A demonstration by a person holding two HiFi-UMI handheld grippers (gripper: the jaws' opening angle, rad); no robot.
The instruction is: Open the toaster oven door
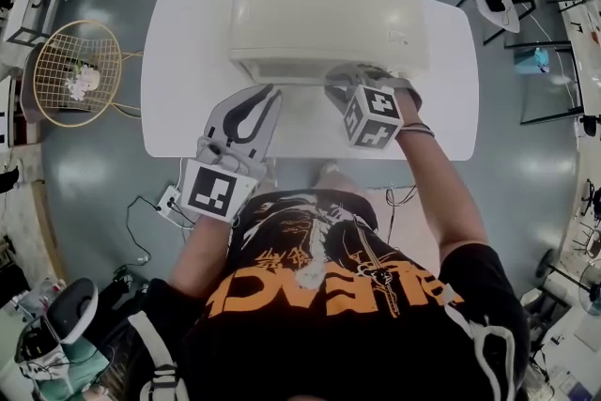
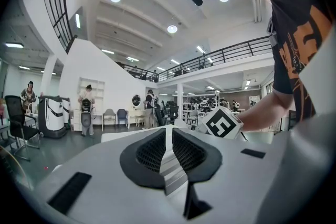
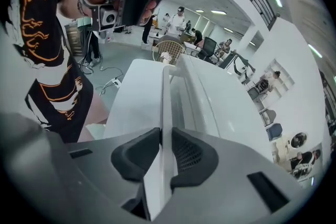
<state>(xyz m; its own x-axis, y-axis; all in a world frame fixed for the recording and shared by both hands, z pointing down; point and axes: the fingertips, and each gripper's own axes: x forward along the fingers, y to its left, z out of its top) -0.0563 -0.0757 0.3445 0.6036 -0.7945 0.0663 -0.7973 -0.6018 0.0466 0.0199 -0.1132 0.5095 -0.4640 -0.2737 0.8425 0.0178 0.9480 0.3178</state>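
Table (image 1: pixel 178 61): upper middle of the head view.
Toaster oven (image 1: pixel 329 9): on the table, at its far edge.
Left gripper (image 1: pixel 266 97): over the table's near part, before the oven's front, left.
Right gripper (image 1: pixel 340 87): right of the left gripper, at the oven's front, door handle (image 3: pixel 164 113) between its 2 jaws.
Wire basket (image 1: pixel 77 72): on the floor, left of the table.
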